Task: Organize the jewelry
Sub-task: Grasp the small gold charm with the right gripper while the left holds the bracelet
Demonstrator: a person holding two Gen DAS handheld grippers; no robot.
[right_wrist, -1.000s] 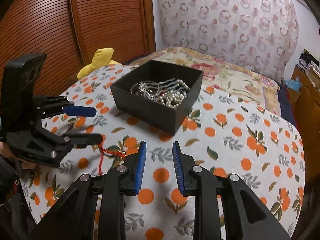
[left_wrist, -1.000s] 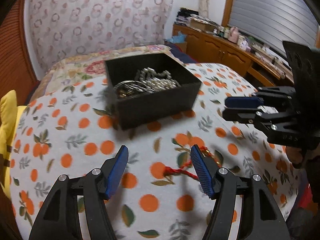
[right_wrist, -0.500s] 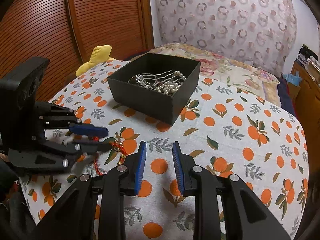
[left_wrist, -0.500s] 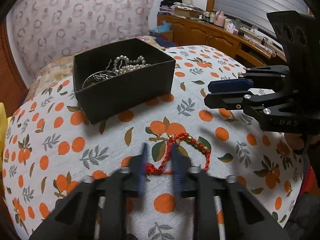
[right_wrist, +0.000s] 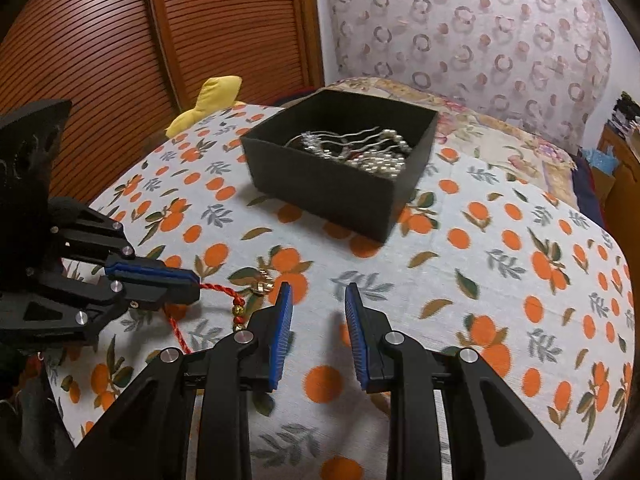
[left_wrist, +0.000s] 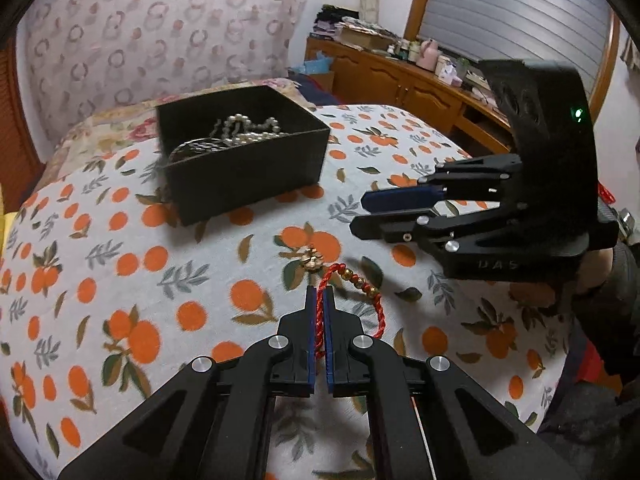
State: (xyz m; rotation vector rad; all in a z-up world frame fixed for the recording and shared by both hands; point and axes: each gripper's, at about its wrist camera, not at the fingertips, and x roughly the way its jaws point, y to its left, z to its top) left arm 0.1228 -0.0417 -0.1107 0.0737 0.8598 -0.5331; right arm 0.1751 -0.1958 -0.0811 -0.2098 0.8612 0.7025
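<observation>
Left tool (left_wrist: 319, 300): blue pads pinched together on the red cord of a bracelet (left_wrist: 362, 286); the rest of the cord, with gold beads and a small gold charm, trails ahead and to the right of its tips on the orange-print cloth (left_wrist: 120, 280) of the tabletop. In the right wrist view this tool (right_wrist: 192, 284) enters from the left edge, cord (right_wrist: 222, 290) emerging from its tip.
Black box (left_wrist: 240, 160): open-topped, ahead of the left tool and slightly left, well apart from the bracelet; holds pearls and silver pieces.
Right tool (left_wrist: 366, 212): right of the left tool's tips; raised lettering on its body reads roughly "DAS". From its own camera (right_wrist: 318, 300), its pads stand narrowly apart with nothing between them; bracelet beads (right_wrist: 239, 312) lie just left of its left finger.
</observation>
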